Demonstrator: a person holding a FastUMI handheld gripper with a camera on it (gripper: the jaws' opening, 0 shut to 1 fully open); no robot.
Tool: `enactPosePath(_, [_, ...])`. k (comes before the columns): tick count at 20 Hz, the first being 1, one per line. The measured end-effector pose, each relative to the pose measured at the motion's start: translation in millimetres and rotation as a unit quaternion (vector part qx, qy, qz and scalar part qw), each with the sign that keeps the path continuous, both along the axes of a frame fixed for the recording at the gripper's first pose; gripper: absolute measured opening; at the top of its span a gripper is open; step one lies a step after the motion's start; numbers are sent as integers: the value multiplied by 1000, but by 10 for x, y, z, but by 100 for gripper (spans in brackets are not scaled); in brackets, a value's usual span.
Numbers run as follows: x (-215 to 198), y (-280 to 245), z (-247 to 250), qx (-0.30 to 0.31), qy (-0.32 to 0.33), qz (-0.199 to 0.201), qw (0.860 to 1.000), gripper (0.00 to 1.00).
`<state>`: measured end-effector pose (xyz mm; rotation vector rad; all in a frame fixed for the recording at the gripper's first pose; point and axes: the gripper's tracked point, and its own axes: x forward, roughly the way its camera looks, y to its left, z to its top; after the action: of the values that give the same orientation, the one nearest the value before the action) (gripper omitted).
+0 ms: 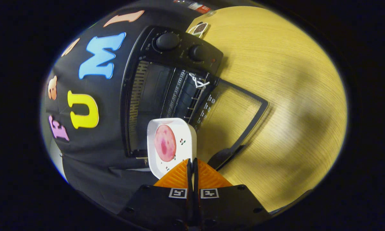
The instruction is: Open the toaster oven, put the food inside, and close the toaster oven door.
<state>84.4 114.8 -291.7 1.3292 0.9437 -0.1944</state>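
Note:
A black toaster oven (166, 80) stands against the booth wall with its glass door (234, 118) folded down flat onto the wooden table. Its dark cavity and wire rack (183, 93) are exposed. My gripper (192, 162) is shut on the near rim of a white square plate (183, 134) that carries a round pink slice of meat (165, 142). The plate hangs just ahead of the fingers, in front of the oven's opening and over the inner end of the door. The whole scene appears rolled sideways.
Two round knobs (167, 41) sit on the oven's control panel. A white string (199, 81) is tied near the door hinge. The door's handle (224, 155) lies close beside the fingers. A small packet (199, 29) rests on the wooden table (285, 96) beyond the oven.

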Motion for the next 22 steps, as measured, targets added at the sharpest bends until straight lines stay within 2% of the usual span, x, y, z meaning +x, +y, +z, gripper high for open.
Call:
enactPosePath(8, [568, -35, -87, 20, 8, -108, 994, 1])
enactPosePath(17, [985, 75, -219, 11, 1, -165, 986, 2])
enactPosePath(22, [1063, -26, -242, -22, -6, -190, 982, 3])
